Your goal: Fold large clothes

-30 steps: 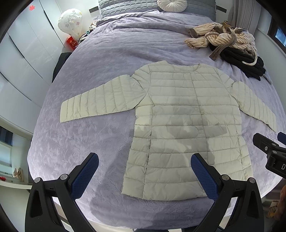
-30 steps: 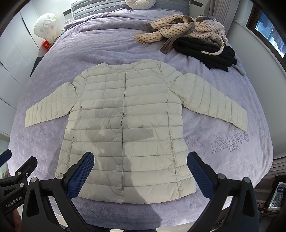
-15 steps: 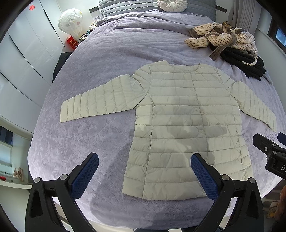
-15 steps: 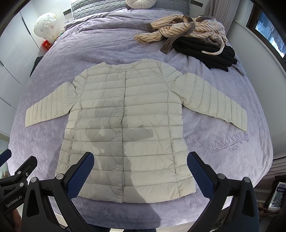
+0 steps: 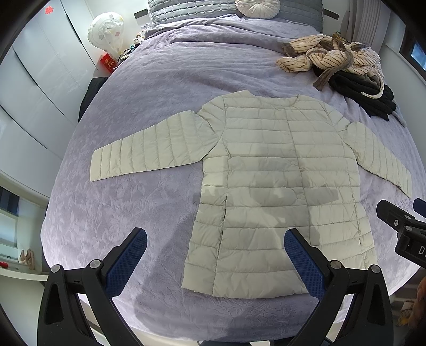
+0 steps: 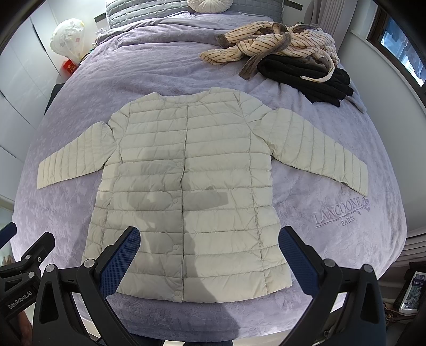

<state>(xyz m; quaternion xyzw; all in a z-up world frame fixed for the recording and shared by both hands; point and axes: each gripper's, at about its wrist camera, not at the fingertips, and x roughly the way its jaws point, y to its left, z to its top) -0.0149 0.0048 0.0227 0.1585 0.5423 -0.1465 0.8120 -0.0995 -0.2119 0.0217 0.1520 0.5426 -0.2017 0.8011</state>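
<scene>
A cream quilted jacket [image 5: 279, 186] lies flat on the lilac bedspread [image 5: 133, 202], front up, snaps closed, both sleeves spread outward. It also shows in the right wrist view [image 6: 186, 186]. My left gripper [image 5: 215, 255] is open and empty, held above the bed's near edge over the jacket's left hem. My right gripper [image 6: 209, 252] is open and empty, held above the jacket's lower hem. Each gripper shows at the edge of the other's view.
A pile of striped and black clothes [image 6: 279, 56] lies at the bed's far right. A round white cushion [image 5: 257, 8] and grey pillows sit at the headboard. White wardrobes [image 5: 32, 87] stand to the left. The bedspread [image 6: 340, 213] bears embroidered lettering at the right.
</scene>
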